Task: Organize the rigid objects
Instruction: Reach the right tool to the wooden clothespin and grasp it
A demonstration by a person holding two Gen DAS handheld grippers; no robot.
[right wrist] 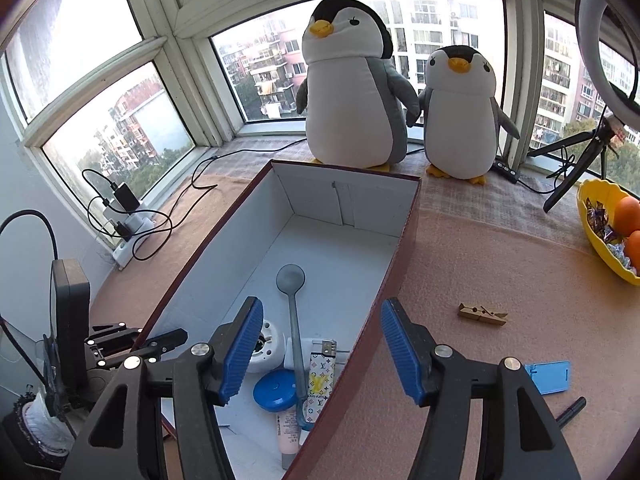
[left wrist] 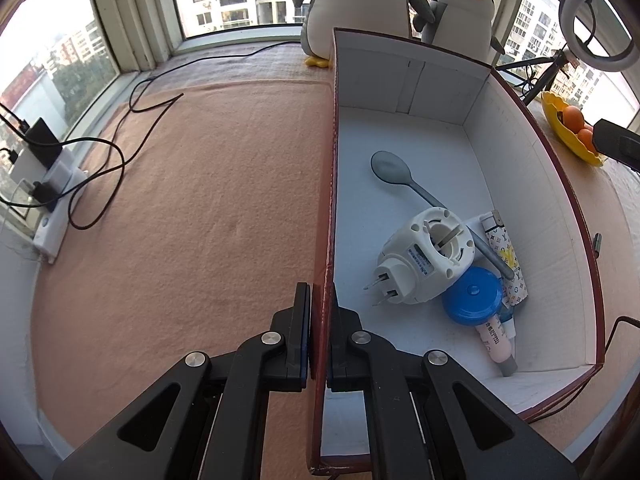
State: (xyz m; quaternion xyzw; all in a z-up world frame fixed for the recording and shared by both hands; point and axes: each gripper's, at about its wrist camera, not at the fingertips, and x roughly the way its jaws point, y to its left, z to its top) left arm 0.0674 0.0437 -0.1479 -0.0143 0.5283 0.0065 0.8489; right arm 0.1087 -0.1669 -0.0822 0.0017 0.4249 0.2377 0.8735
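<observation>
1. The left gripper (left wrist: 319,332) was clamped on the left side wall of the dark red cardboard box with a white inside (left wrist: 330,200), one finger outside and one inside the wall.
2. The right gripper (right wrist: 322,350) hung above the box's right wall with its jaws wide apart and nothing between the blue ribbed pads (right wrist: 240,356).
3. Inside the box lay a grey plastic spoon (left wrist: 390,170), a white plug-in device with a round socket (left wrist: 428,258), a round blue lid-like disc (left wrist: 472,295), a white patterned lighter (left wrist: 505,256) and a pale pink tube (left wrist: 494,340), all bunched together near the right wall at the near end.
4. The spoon's handle ran across the lighter and touched the plug-in device.
5. On the pink cloth-covered sill (right wrist: 500,280) outside the box lay a wooden clothespin (right wrist: 482,314), a flat blue plastic piece (right wrist: 548,376) and a black pen (right wrist: 570,410), well apart from the box.
6. Two plush penguins (right wrist: 356,92) stood behind the box, and a yellow bowl with oranges (right wrist: 596,216) sat to the right.
</observation>
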